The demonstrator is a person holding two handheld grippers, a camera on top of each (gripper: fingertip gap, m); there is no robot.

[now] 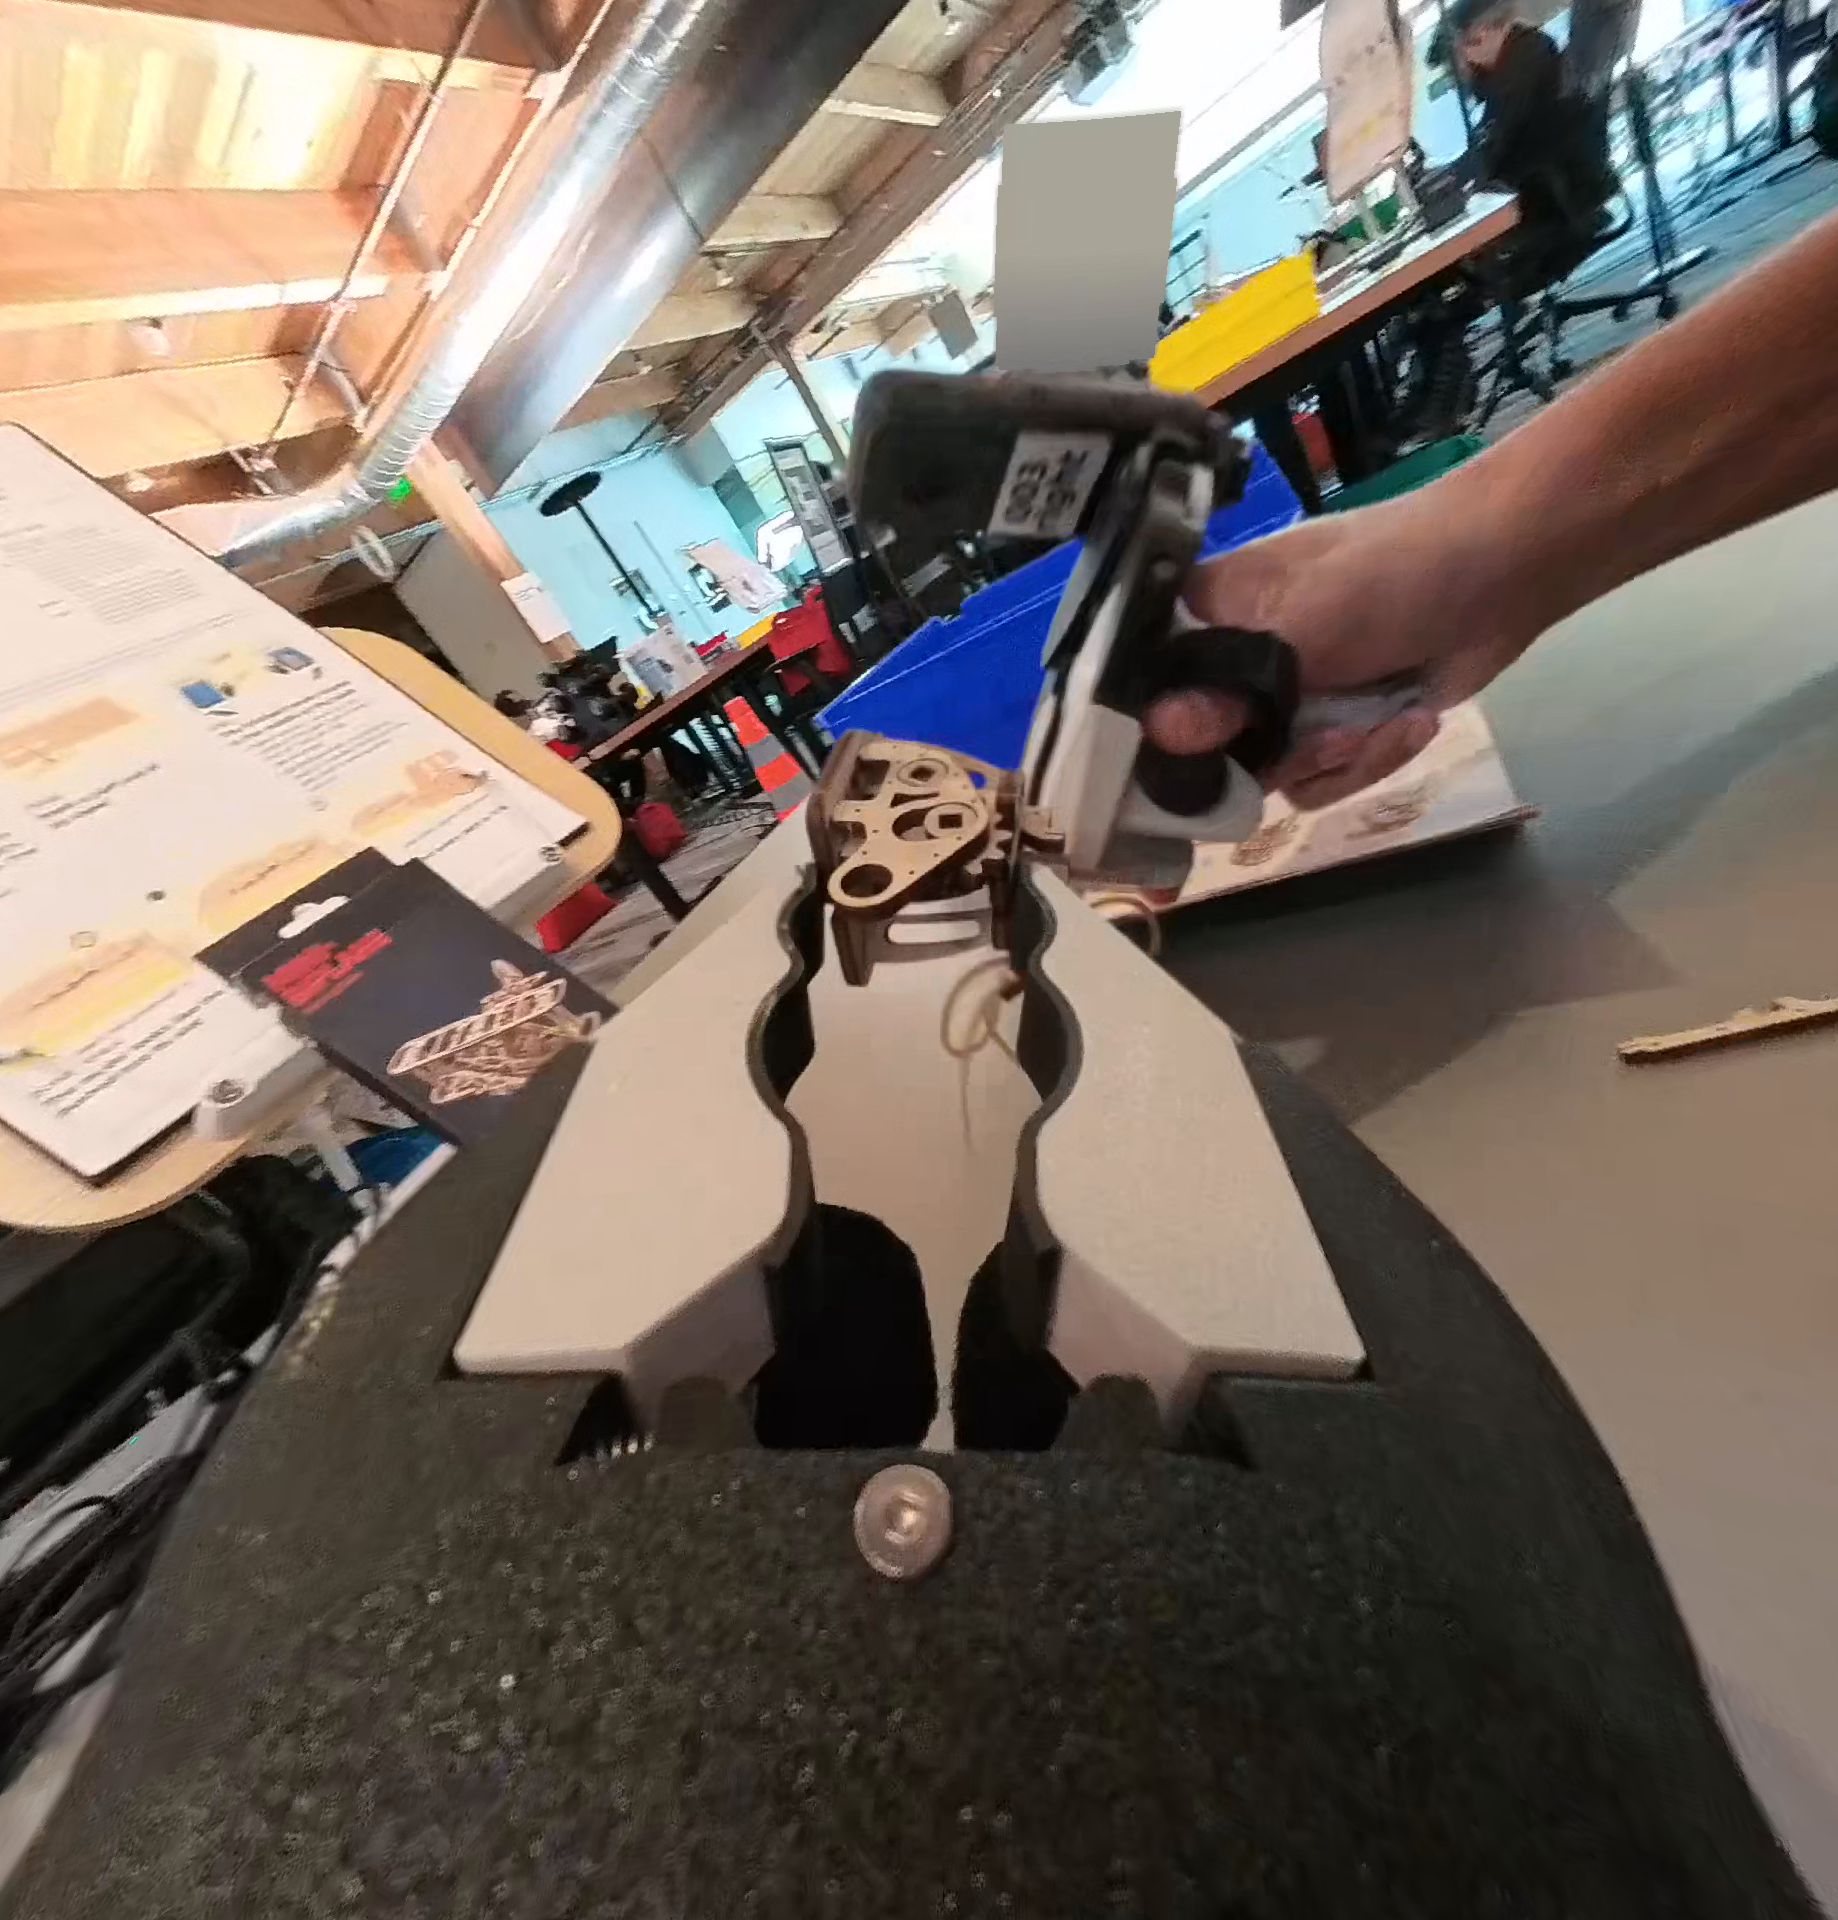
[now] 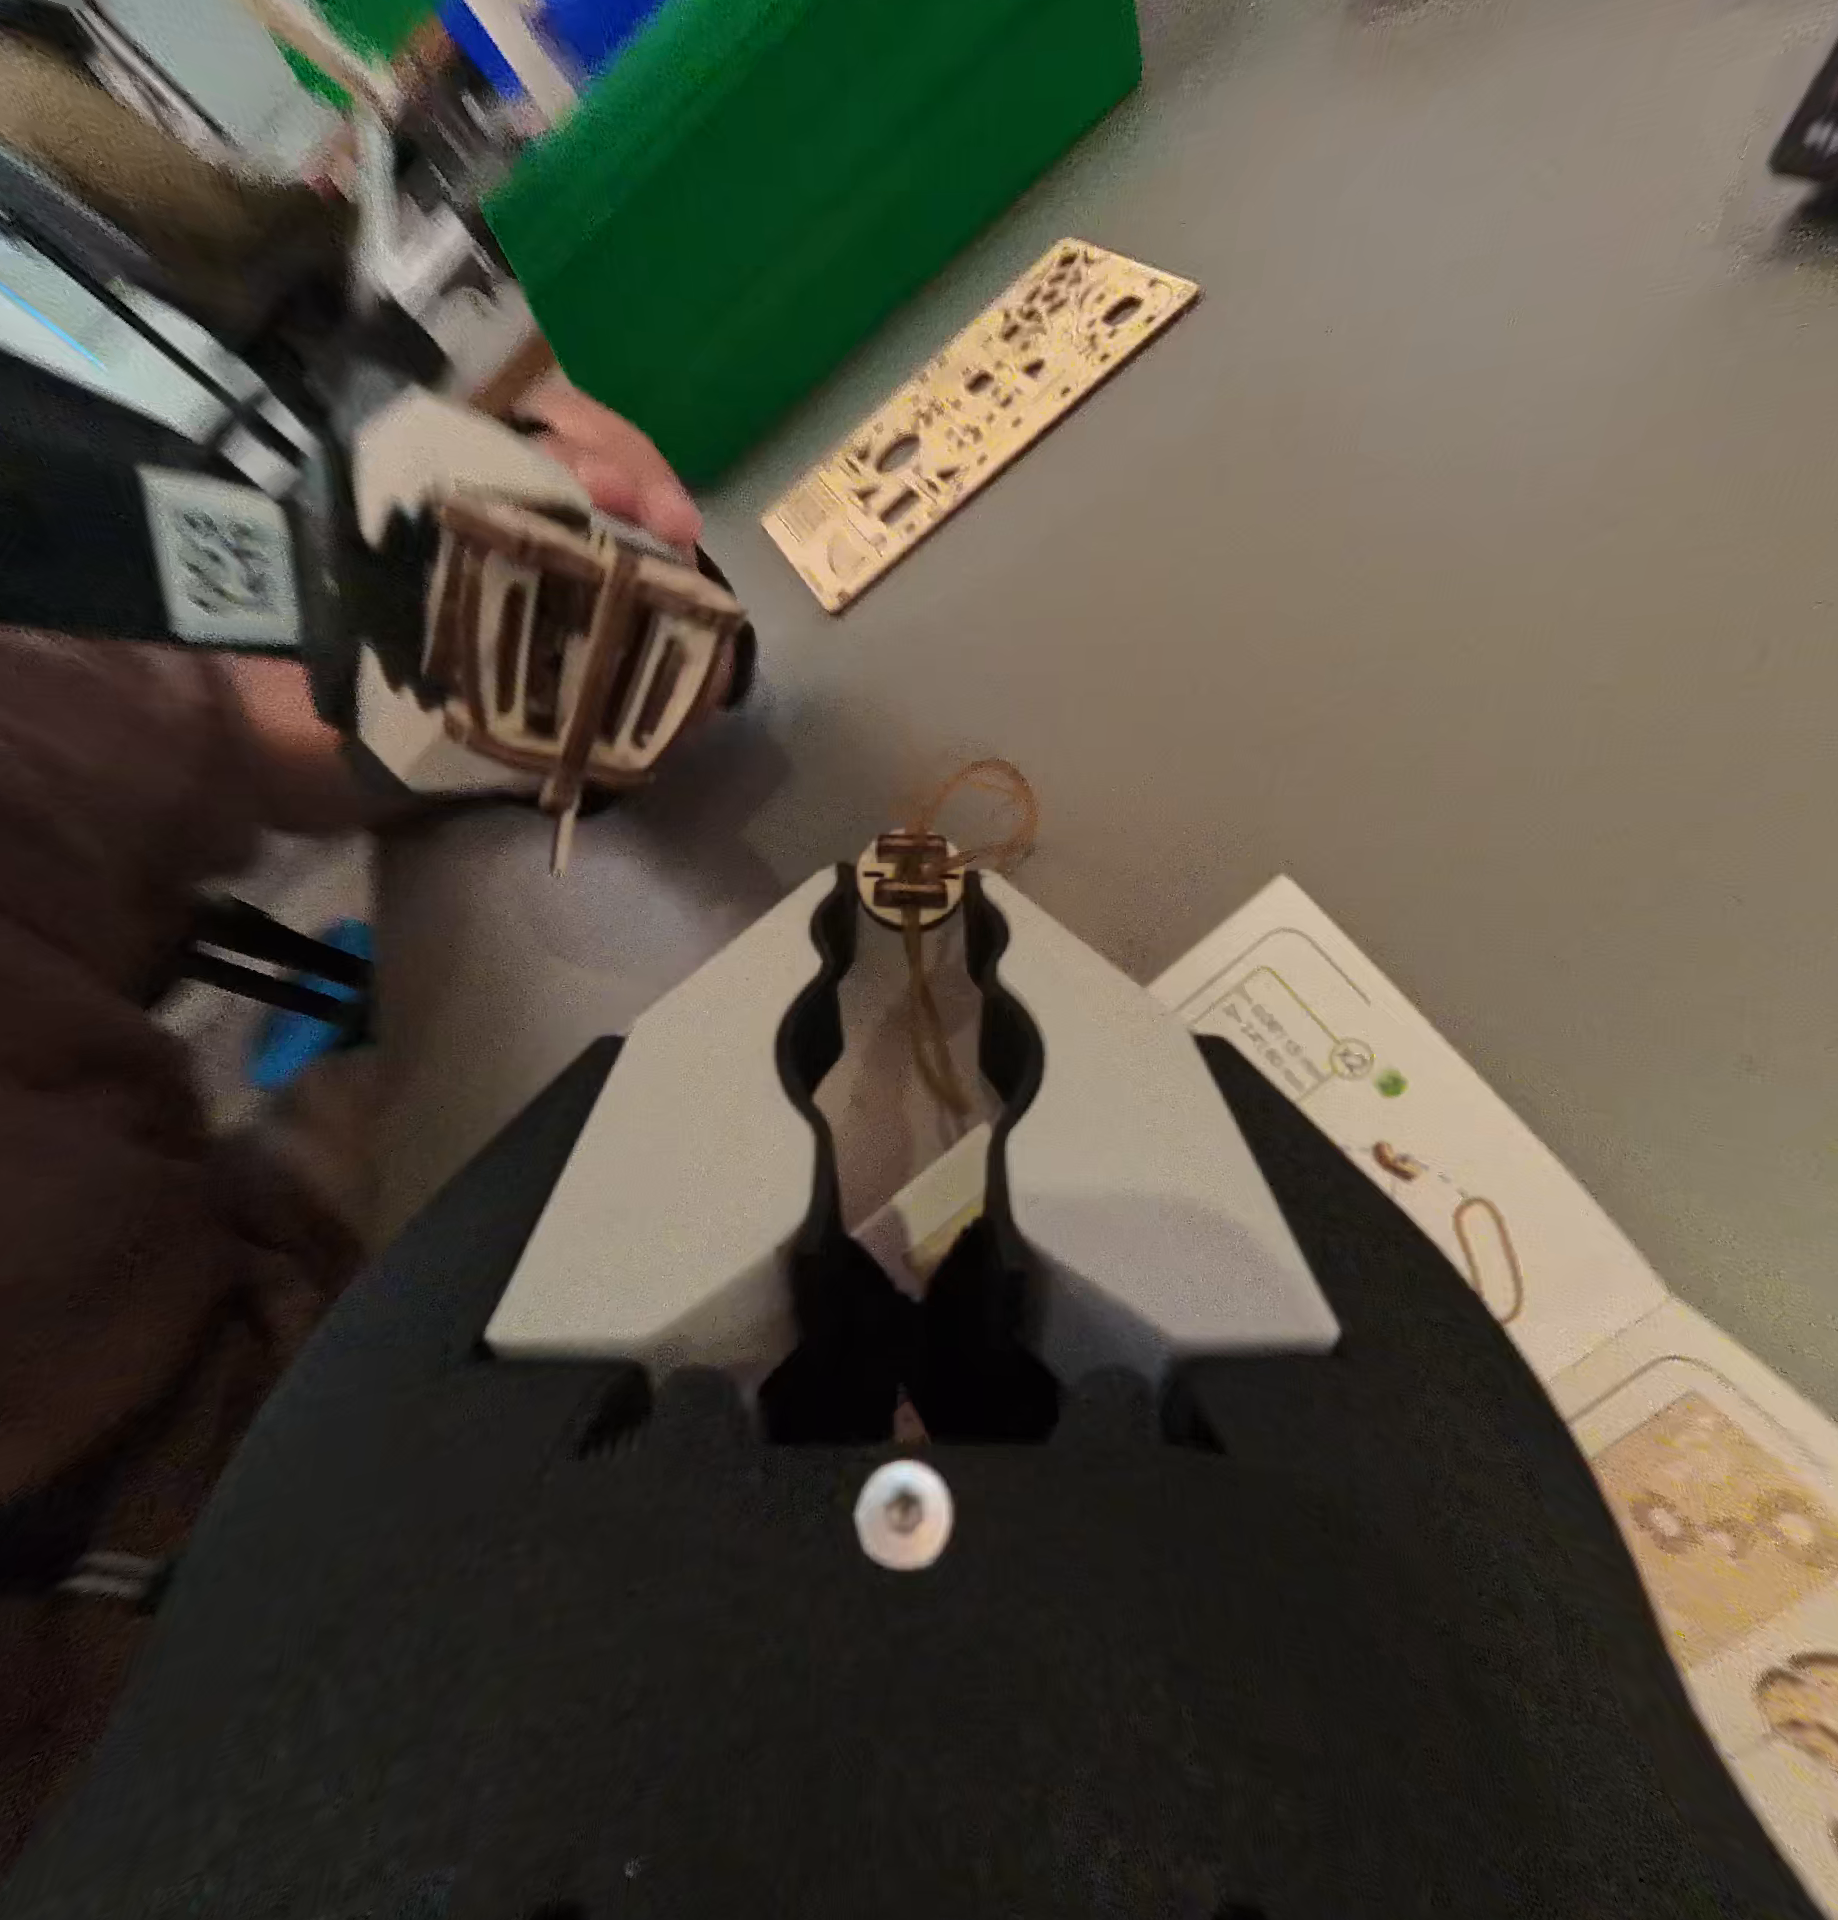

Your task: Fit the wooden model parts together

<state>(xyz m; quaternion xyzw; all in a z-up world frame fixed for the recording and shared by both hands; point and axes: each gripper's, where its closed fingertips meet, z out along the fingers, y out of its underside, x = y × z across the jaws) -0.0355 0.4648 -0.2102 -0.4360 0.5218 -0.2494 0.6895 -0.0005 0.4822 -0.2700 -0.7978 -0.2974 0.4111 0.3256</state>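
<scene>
My left gripper (image 1: 910,894) is shut on a wooden model assembly (image 1: 910,831), a small frame of cut plates, held above the grey table. A thin rubber band (image 1: 972,1013) hangs from it between the fingers. My right gripper (image 2: 910,883) is shut on a small round wooden disc (image 2: 907,871) with a brown rubber band (image 2: 982,800) looped behind it. In the right wrist view the left gripper (image 2: 582,665) and its assembly (image 2: 572,649) are up and to the left, apart from the disc. In the left wrist view the right gripper (image 1: 1102,873) sits just right of the assembly.
A wooden parts sheet (image 2: 982,416) lies on the table (image 2: 1414,520) beside a green bin (image 2: 811,197). An instruction booklet (image 2: 1517,1247) lies at the right. A loose wooden strip (image 1: 1746,1023), a blue bin (image 1: 956,665), a black kit package (image 1: 416,997) and an instruction board (image 1: 167,779) surround the work area.
</scene>
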